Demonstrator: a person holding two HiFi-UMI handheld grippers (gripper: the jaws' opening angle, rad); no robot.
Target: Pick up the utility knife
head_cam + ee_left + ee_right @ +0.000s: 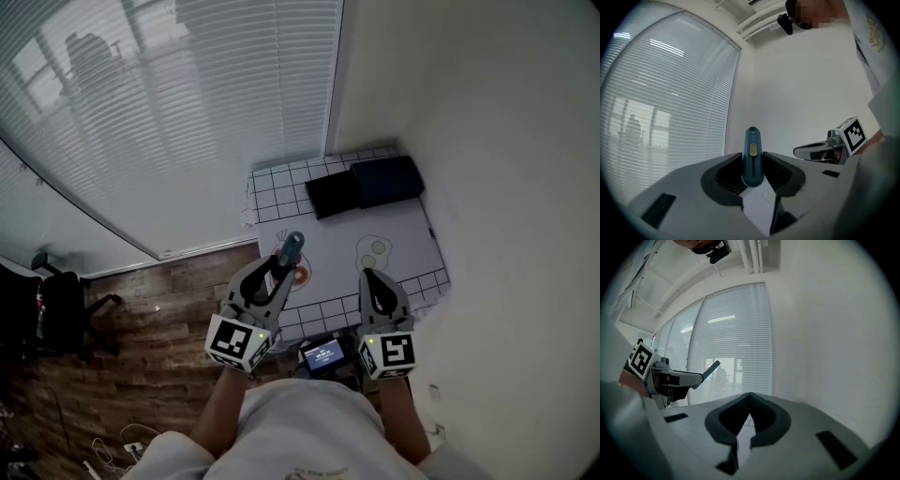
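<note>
The utility knife (292, 246) is a teal, rounded handle with a pale slider. It stands upright between the pads of my left gripper (281, 267), which is shut on its lower end and holds it in the air above the table's near left part. The left gripper view shows the knife (752, 157) upright between the dark pads, most of its length above them. My right gripper (367, 277) hovers beside it to the right, shut, its tips touching with nothing between them (750, 395). From the right gripper view the knife (710, 369) sticks out of the left gripper's tip.
The table (412, 239) carries a white cloth with a grid border and a fried-egg print (375, 250). Two flat dark boxes (333, 193) (386, 178) lie at its far edge. White wall on the right, window blinds to the left, a dark chair (56, 309) on the wooden floor.
</note>
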